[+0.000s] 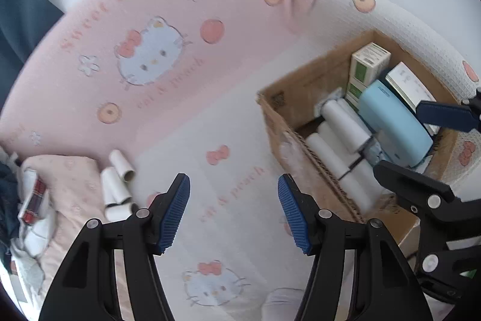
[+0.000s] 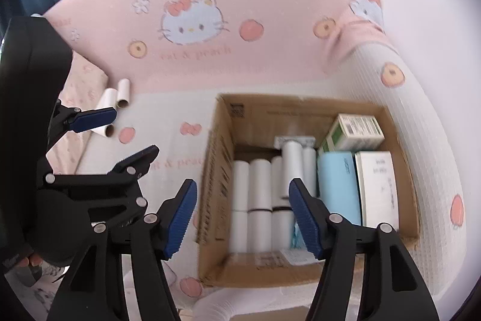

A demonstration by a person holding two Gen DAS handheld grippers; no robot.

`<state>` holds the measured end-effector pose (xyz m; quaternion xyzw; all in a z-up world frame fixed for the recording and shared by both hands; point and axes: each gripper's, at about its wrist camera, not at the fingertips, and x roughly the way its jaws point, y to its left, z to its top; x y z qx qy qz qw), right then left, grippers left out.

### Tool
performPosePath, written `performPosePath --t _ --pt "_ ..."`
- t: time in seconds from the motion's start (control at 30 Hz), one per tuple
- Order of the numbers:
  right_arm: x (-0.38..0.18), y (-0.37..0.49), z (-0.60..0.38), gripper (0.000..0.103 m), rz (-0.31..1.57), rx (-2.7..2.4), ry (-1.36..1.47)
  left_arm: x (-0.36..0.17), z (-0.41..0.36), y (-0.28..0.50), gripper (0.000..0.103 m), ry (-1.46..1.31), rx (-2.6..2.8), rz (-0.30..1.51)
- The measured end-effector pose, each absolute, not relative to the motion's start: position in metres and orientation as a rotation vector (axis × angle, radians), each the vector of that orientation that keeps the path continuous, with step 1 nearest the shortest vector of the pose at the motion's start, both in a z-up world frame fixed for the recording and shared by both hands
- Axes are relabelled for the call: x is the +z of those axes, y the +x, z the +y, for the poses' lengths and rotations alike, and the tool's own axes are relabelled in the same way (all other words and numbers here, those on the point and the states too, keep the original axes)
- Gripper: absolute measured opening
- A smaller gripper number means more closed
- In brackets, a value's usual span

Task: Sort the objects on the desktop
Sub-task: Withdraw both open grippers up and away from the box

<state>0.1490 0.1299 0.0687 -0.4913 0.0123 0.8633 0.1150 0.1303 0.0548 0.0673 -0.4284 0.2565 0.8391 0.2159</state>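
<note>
In the left of the left wrist view, three white rolls [image 1: 117, 185] lie loose on the bed sheet [image 1: 246, 194], against a folded pink cloth [image 1: 72, 185]. The left hand-held gripper [image 1: 234, 212] hangs over the sheet at the lower middle, jaws spread, nothing between them. To the right sits the cardboard box [image 1: 278, 122], already part filled.

In the right wrist view, the right hand-held gripper [image 2: 243, 218] stands over the box's near end, jaws apart and empty. Inside the box, the rolls [image 2: 260, 185] fill the left half: I count about eight, though some overlap. Right of them lie one light blue case [image 2: 338, 185], one white box [image 2: 377, 185] and one green and white carton [image 2: 351, 134].

My reading: a drop into the box is just done. The next move calls for the left hand-held gripper to reach the three loose rolls at the left.
</note>
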Motion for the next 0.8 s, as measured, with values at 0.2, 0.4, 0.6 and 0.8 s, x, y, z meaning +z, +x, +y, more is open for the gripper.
performPosePath --t 0.2,0.4,0.6,0.8 --pt "0.077 0.148 0.124 0.07 0.02 2.553 -1.375 0.089 0.045 0.134 0.065 -1.126 2.392 0.707" --pt "0.072 0.156 0.129 0.071 0.031 2.537 -1.378 0.099 0.053 0.144 0.066 -1.074 2.4 0.758" --pt "0.07 0.167 0.131 0.071 0.015 2.519 -1.36 0.1 0.069 0.163 0.066 -1.005 2.395 0.847" --pt "0.071 0.176 0.135 0.071 -0.004 2.497 -1.33 0.101 0.075 0.169 0.066 -1.014 2.386 0.836"
